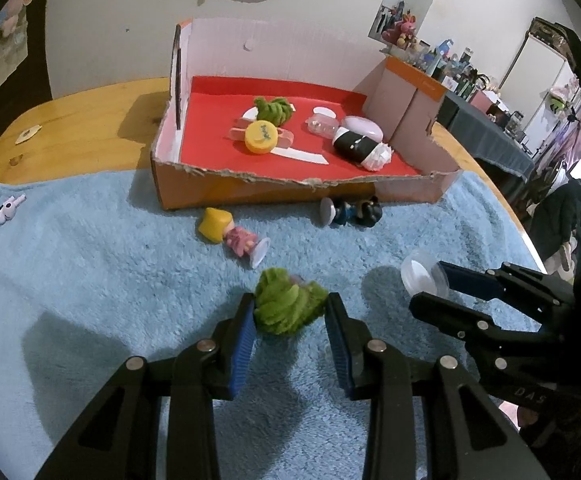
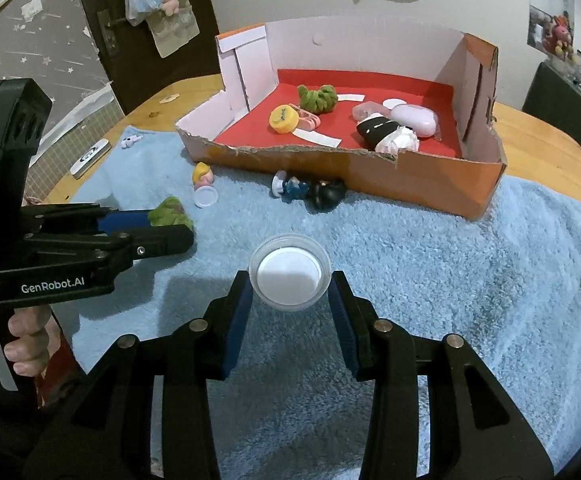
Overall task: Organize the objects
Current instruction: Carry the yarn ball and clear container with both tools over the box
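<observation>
My left gripper (image 1: pixel 290 308) is shut on a fuzzy green toy (image 1: pixel 286 306), held just above the blue towel (image 1: pixel 90 280). The same toy (image 2: pixel 170 211) shows between the left fingers in the right wrist view. My right gripper (image 2: pixel 290 284) is shut on a clear round cap with a white disc (image 2: pixel 289 276), also visible as the cap (image 1: pixel 420 276) in the left wrist view. An orange cardboard box with a red floor (image 1: pixel 218 140) stands behind, holding a yellow cap (image 1: pixel 261 137), another green toy (image 1: pixel 274 109) and a black-and-white figure (image 1: pixel 360 146).
On the towel in front of the box lie a blonde doll in pink (image 1: pixel 230 236) and a dark-haired figure in blue (image 1: pixel 350 211). A small white-pink toy (image 1: pixel 8 207) sits at the towel's left edge. The wooden table (image 1: pixel 70 120) extends behind; a person's hand (image 2: pixel 26 344) grips the left handle.
</observation>
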`<state>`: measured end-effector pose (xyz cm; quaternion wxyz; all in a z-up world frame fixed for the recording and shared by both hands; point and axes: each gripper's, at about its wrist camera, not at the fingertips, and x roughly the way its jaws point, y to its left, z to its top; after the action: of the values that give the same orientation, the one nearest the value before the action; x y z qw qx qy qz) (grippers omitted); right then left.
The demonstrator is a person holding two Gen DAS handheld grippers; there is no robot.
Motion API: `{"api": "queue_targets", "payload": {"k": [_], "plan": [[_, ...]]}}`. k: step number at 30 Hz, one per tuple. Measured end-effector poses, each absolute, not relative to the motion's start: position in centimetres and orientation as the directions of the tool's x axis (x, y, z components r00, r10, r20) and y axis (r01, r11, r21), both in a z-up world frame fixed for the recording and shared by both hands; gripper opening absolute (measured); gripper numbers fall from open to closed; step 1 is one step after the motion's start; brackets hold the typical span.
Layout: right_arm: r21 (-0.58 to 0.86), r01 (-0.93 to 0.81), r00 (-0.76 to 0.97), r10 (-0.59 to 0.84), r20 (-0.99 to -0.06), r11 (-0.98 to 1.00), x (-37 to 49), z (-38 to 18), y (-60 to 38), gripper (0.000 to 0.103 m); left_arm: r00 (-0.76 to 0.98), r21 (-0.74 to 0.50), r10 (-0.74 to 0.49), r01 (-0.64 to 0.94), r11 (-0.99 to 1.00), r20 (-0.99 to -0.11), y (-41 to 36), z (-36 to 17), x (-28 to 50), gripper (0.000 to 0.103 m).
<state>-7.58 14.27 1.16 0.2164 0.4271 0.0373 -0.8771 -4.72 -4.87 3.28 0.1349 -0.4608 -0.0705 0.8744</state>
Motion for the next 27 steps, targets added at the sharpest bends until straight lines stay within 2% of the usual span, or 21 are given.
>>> {"api": "queue_targets", "payload": {"k": [27], "plan": [[0.128, 0.42, -0.571, -0.371, -0.732, -0.899, -8.7, 3.4, 14.3, 0.038, -0.579, -0.235, 0.303, -0.193, -0.953, -0.757, -4.9, 6.0, -6.1, 0.036]]}}
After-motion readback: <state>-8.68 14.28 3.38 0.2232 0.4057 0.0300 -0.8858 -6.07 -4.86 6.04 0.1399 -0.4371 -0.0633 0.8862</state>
